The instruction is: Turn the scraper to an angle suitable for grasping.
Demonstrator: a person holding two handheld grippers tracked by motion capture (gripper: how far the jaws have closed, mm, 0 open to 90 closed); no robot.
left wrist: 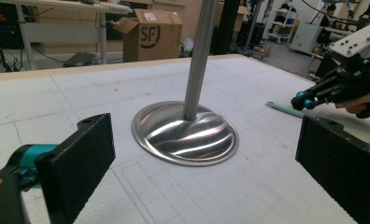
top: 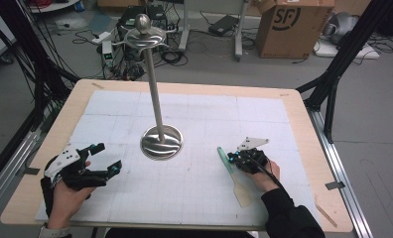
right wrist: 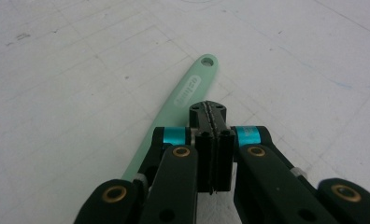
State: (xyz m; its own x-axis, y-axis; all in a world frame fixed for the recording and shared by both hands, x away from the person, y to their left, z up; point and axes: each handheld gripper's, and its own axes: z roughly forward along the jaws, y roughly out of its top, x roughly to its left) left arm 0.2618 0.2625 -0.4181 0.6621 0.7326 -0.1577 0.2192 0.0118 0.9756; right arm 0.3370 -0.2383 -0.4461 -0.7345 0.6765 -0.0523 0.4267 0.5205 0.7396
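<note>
A spatula (top: 227, 162) with a mint-green handle and a pale blade lies flat on the white mat at the front right. My right gripper (top: 232, 158) is shut, its tips resting just over the handle (right wrist: 188, 93), which runs underneath the jaws rather than between them. My left gripper (top: 109, 156) hovers at the front left with its jaws wide open and nothing between them. In the left gripper view (left wrist: 204, 154) it faces the round steel base (left wrist: 185, 133) of a tall stand, with the right gripper (left wrist: 304, 100) and the spatula (left wrist: 283, 108) beyond.
The steel stand (top: 161, 142) rises from the middle of the mat to a hooked top with a ball knob (top: 144, 35). The wooden table (top: 303, 129) borders the mat. A cardboard box (top: 294, 27), cables and black frame legs stand on the floor behind.
</note>
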